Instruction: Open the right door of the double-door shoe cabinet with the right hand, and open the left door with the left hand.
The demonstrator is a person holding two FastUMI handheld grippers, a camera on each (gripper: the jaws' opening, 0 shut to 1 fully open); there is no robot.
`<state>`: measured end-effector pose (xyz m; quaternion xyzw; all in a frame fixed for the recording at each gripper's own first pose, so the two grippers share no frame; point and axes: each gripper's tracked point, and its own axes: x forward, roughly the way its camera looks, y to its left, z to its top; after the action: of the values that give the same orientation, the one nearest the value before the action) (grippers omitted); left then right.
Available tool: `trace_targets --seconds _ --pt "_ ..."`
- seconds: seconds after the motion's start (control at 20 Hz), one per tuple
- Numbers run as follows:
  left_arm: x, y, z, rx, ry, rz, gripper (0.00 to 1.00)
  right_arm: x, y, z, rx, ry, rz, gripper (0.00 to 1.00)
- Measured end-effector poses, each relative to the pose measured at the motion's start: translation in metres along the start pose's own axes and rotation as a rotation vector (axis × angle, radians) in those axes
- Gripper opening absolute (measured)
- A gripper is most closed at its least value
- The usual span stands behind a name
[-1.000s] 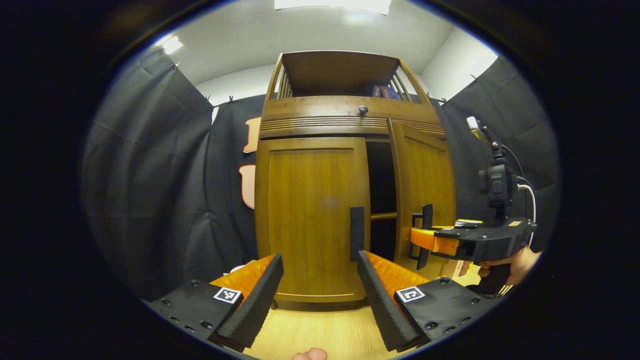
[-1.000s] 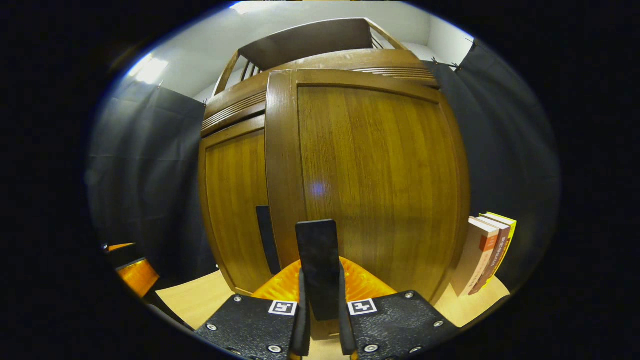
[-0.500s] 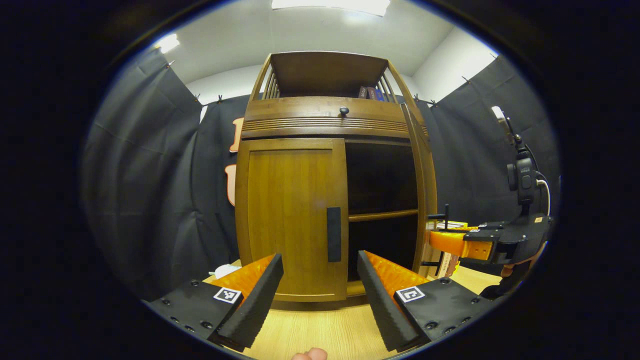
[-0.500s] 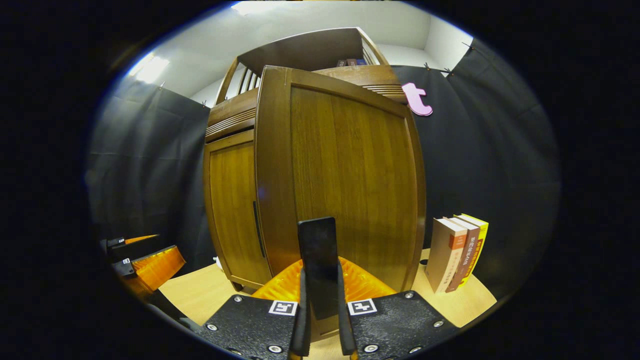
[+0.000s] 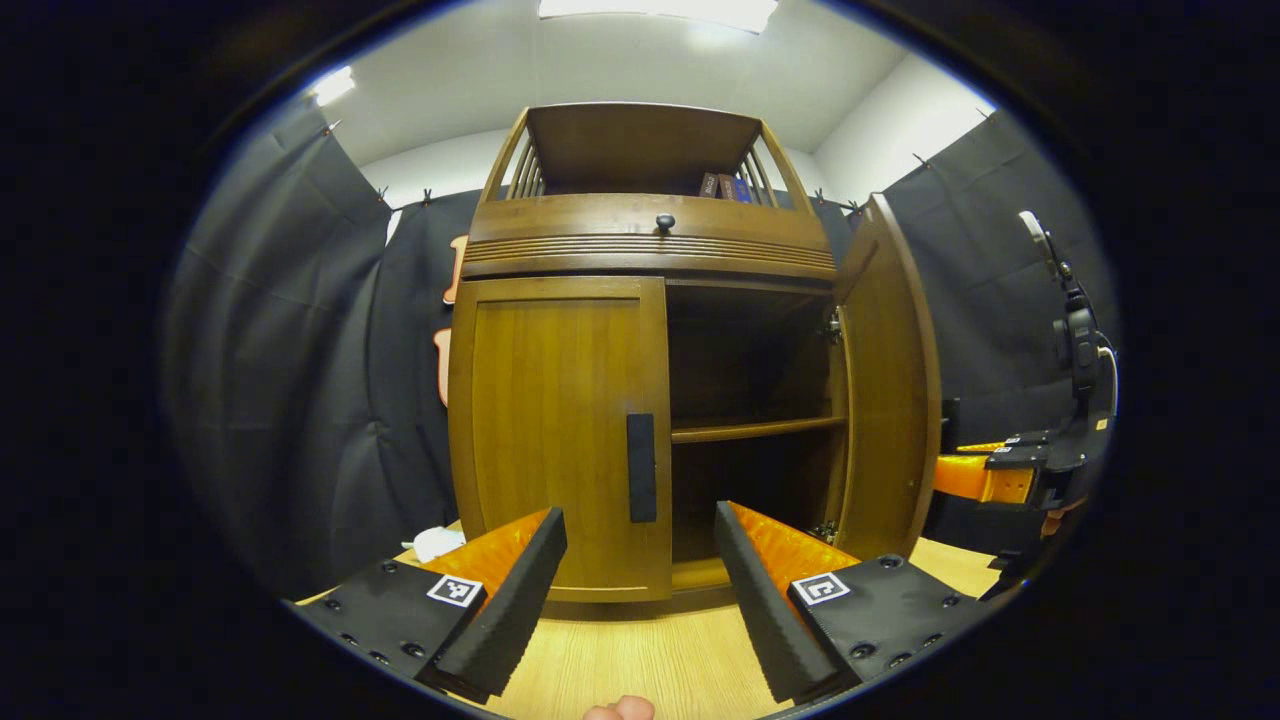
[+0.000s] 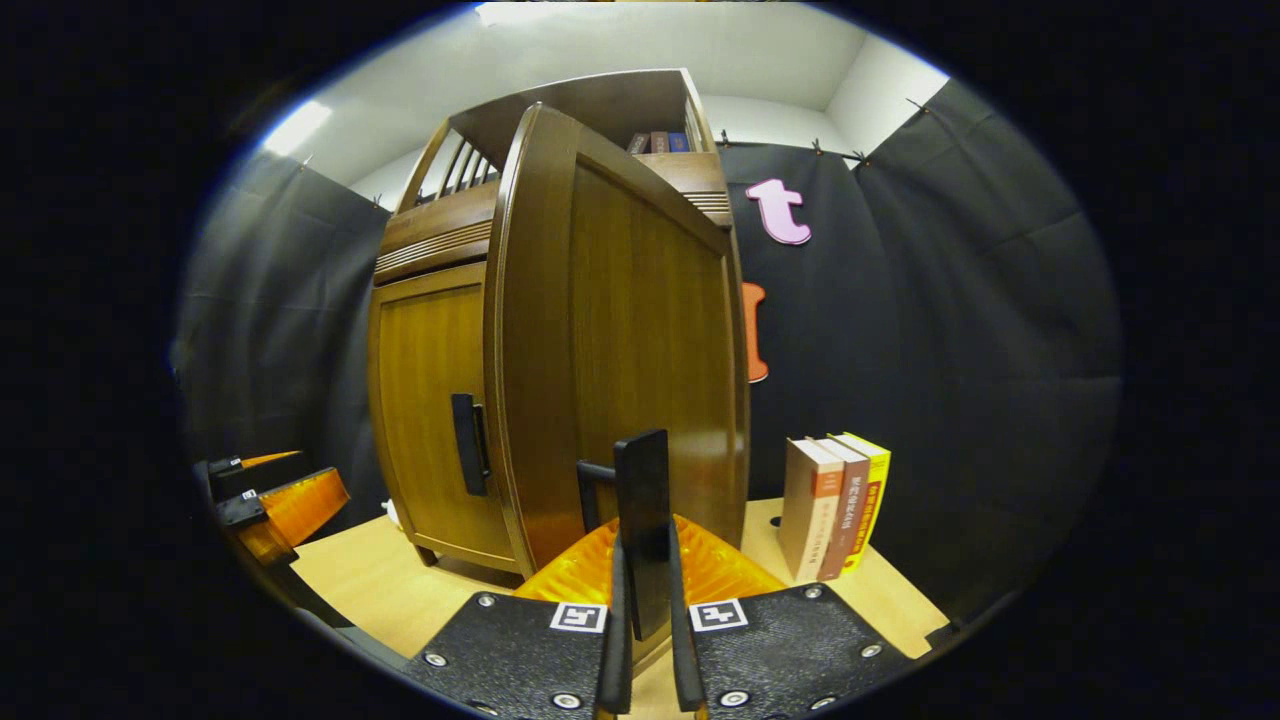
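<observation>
- Gripping the right door's handle (image 6: 645,520), the right gripper (image 6: 645,640) is pinching that upright black bar between both fingers, out beyond the cabinet's right side.
- The right door (image 5: 890,380) is standing wide open from the shoe cabinet (image 5: 640,240), baring a dark interior with one shelf (image 5: 755,429).
- The left door (image 5: 555,430) is sitting shut against the cabinet front.
- The left gripper (image 5: 640,590) is hovering in front of the cabinet with its fingers spread apart, holding nothing.
- The left door's handle (image 5: 640,468), a vertical black bar on that door's inner edge, is lying straight ahead of the left gripper, lined up with the gap between its fingers, so this gripper is the nearer one for the next grab.
</observation>
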<state>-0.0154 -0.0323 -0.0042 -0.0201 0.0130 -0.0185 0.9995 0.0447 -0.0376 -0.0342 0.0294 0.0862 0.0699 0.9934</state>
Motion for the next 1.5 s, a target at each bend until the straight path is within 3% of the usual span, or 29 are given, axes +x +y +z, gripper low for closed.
trace_targets --seconds 0.2,0.35,1.1,1.45,1.5 --pt "0.0 -0.006 0.002 0.015 -0.005 -0.011 0.94 -0.008 -0.039 0.001 0.013 0.012 -0.095 0.08" --pt "-0.001 -0.011 0.0 0.016 -0.004 -0.024 0.94 -0.012 -0.068 0.002 0.004 0.016 -0.12 0.04" --pt "-0.018 -0.057 -0.008 0.026 0.022 -0.057 0.96 -0.012 -0.124 0.004 0.032 -0.001 0.06 0.0" --pt "-0.022 -0.081 -0.014 0.007 0.02 -0.035 0.99 -0.015 -0.131 0.002 0.013 0.013 0.101 0.01" --pt "-0.023 -0.082 -0.015 0.009 0.019 -0.029 0.95 -0.019 -0.134 0.002 -0.001 0.01 0.1 0.02"
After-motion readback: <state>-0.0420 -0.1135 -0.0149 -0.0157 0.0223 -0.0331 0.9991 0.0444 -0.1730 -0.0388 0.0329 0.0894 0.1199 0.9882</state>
